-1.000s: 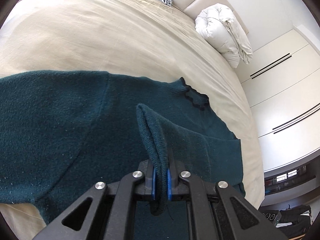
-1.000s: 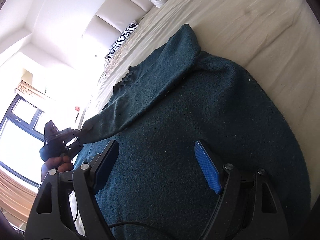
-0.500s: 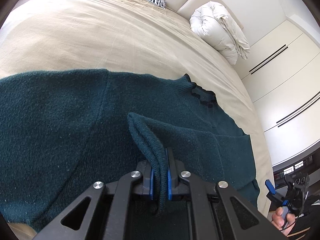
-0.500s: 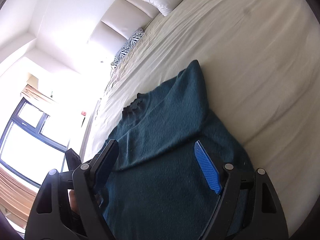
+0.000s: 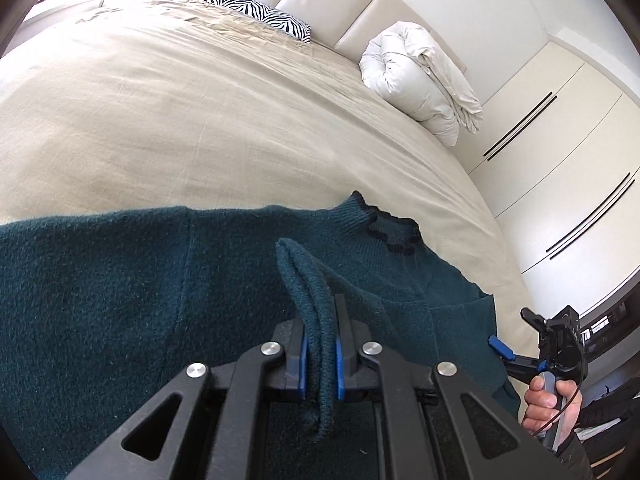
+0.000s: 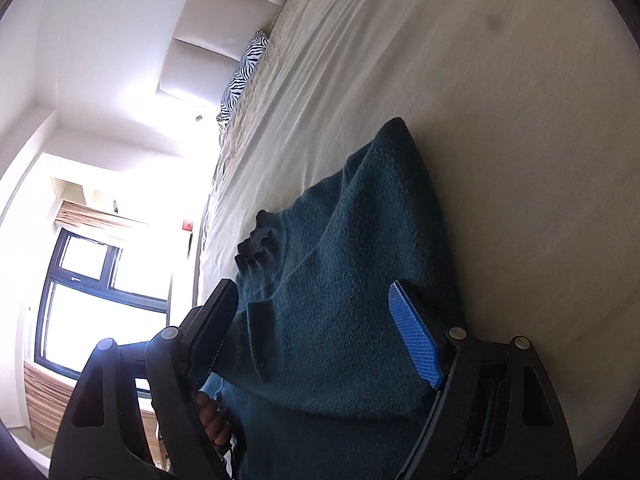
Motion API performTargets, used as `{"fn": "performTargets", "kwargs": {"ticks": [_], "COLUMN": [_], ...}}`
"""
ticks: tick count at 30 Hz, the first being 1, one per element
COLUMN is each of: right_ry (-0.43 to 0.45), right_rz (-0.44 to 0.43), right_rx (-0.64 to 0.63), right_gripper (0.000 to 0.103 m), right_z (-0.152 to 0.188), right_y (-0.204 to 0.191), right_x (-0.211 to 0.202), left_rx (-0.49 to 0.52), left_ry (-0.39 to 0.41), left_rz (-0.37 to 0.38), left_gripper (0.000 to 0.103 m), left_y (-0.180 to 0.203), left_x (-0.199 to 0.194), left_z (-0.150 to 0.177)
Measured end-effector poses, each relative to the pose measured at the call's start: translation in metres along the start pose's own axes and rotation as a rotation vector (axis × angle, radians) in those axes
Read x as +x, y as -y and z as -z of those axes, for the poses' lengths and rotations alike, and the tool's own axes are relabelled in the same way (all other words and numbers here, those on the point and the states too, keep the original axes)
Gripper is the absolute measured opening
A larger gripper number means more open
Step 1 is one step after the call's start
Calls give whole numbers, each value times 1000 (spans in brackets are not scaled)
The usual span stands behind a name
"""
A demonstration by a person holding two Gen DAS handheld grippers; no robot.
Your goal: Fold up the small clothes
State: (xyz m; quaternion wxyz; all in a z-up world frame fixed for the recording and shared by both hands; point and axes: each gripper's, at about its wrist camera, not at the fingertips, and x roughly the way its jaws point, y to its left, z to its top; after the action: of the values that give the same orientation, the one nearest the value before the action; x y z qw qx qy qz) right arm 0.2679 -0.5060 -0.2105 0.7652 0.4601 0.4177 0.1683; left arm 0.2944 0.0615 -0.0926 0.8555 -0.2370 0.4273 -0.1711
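A dark teal knit sweater (image 5: 120, 280) lies on the beige bed, its dark-trimmed collar (image 5: 390, 232) toward the headboard. My left gripper (image 5: 320, 356) is shut on a doubled fold of the sweater's sleeve (image 5: 308, 280) and holds it up over the body of the garment. In the right wrist view the sweater (image 6: 340, 280) fills the lower middle, and my right gripper (image 6: 316, 340) is open with its jaws wide apart over the sweater's edge. The right gripper also shows at the sweater's right edge in the left wrist view (image 5: 516, 344).
The beige bed sheet (image 5: 180, 120) stretches away to a padded headboard (image 5: 340, 8). A zebra-print pillow (image 5: 260, 12) and a rolled white duvet (image 5: 420, 80) lie near it. White wardrobe doors (image 5: 560, 160) stand to the right. A window (image 6: 92, 300) is at left.
My right gripper has drawn back to the sweater's near edge and stays open. My left gripper keeps its hold on the sleeve fold and has moved a little with it.
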Motion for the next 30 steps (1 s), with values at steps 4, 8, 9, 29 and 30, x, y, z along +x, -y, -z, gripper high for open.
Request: {"fn": "performTargets", "kwargs": {"ticks": [4,8,9,29,30], "right_ry": [68,65,60,86,91], "right_rz": [13,35,46,-13,-21], "right_rx": [41,44,33,-67,-76], "right_gripper": [77,77,77,79,79], "right_z": [-28,-51,-54,44,53], "right_y": [13,15,13,-33,-42], "right_x": [-1,6,8,-74,-72], "left_rx": [-36,-61,-62,-169,-211], "left_ry": [-11,9,6,186,213], "left_rz": [-16,-7,-5,-63,-68], "left_gripper": [12,14,15,86,86], "left_y": [-16,-23,-23,-48,-60], "left_x": [-2,-6,-5,-122,-138], "left_z": [19,28,28,62,69]}}
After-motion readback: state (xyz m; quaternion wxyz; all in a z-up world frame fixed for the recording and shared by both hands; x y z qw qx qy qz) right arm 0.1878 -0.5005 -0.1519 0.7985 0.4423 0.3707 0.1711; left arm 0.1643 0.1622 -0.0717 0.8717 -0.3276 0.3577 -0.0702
